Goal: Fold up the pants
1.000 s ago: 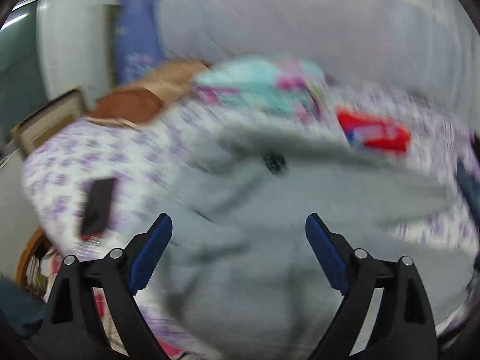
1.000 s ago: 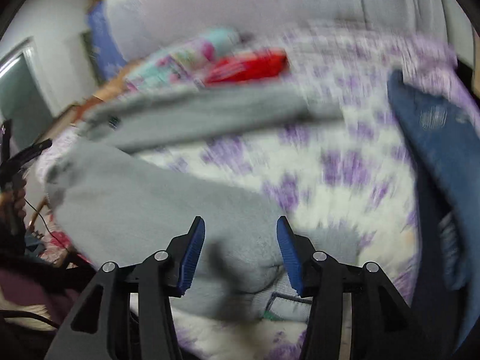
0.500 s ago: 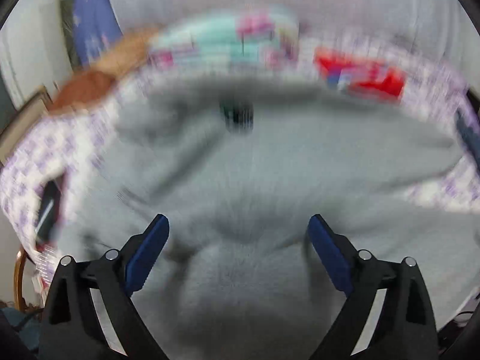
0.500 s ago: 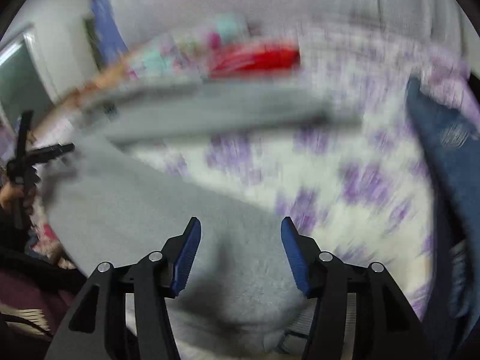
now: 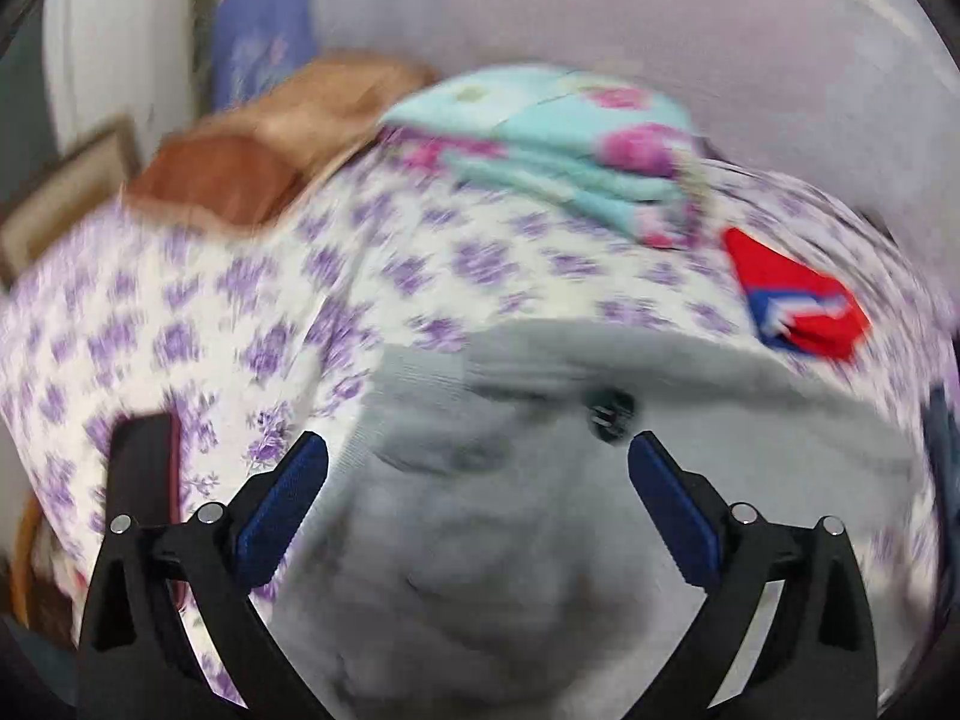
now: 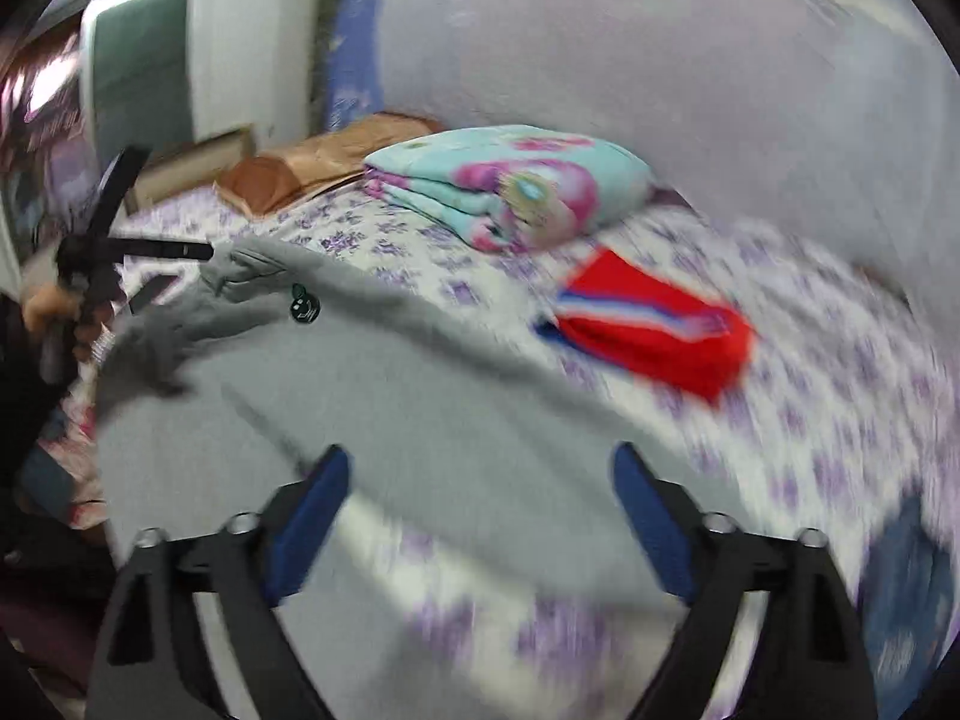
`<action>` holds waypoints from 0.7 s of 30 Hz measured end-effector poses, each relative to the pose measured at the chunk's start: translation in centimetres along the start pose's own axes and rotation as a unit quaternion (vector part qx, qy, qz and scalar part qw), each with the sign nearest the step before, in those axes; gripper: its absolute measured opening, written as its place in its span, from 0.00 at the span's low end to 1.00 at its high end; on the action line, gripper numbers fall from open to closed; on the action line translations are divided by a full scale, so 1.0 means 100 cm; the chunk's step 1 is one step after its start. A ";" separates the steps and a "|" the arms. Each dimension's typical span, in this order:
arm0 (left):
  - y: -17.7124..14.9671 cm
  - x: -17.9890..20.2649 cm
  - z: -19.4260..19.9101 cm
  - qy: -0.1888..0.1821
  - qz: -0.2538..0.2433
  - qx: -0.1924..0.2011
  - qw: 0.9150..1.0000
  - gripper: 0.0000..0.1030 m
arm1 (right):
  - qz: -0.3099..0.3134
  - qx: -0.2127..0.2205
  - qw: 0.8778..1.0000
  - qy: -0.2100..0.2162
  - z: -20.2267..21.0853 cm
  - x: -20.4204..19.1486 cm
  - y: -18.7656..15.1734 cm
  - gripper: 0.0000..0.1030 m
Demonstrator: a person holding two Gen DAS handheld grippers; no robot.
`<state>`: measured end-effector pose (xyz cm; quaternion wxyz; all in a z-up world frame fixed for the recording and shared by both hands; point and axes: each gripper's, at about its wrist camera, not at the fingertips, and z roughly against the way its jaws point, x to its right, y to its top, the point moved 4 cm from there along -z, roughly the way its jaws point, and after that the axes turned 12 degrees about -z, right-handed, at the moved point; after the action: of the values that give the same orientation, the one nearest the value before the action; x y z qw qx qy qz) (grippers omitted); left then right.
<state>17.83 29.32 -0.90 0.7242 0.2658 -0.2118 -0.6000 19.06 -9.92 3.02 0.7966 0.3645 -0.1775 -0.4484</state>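
Note:
Grey pants (image 5: pixel 510 540) lie spread on a bed with a purple-flowered sheet (image 5: pixel 180 330). A ribbed waistband and a small black badge (image 5: pixel 609 414) show just ahead of my left gripper (image 5: pixel 477 447). Its jaws are opening wide above the cloth, and no fabric is pinched between the blue pads. In the right wrist view the pants (image 6: pixel 390 396) stretch from the left edge to below my right gripper (image 6: pixel 480 456). Its jaws are also opening, held above the leg and touching nothing. At the far left a person's hand (image 6: pixel 54 306) holds the left gripper at the waistband. Both views are motion-blurred.
A folded turquoise floral blanket (image 6: pixel 510 186) sits at the back of the bed, with a red cloth (image 6: pixel 660 324) in front of it. Blue jeans (image 6: pixel 900 570) lie at the right edge, a brown pillow (image 6: pixel 270 180) at the back left. A dark phone (image 5: pixel 141 468) rests near the left edge.
My right gripper's jaws have spread from half shut to wide, and it has lifted away from the pant leg. My left gripper has slid across the pants to the waistband.

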 end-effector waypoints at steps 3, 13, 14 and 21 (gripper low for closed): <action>0.000 -0.010 -0.030 -0.016 0.020 -0.044 0.999 0.95 | 0.059 -0.036 0.998 0.002 -0.075 -0.027 0.033 0.93; 0.005 0.000 -0.098 -0.022 0.049 -0.108 0.993 0.95 | 0.083 -0.151 0.985 -0.002 -0.227 -0.059 0.049 0.18; 0.006 -0.001 -0.097 -0.026 0.049 -0.098 0.994 0.88 | 0.061 -0.172 0.983 0.022 -0.230 -0.060 0.045 0.15; 0.019 0.004 -0.045 -0.068 0.059 -0.011 0.996 0.39 | 0.078 -0.072 0.994 0.032 -0.150 -0.065 0.064 0.08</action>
<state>22.10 29.73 -3.14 0.7453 0.2032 -0.2691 -0.5752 28.47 4.05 -2.05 0.8584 0.3055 -0.1469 -0.3851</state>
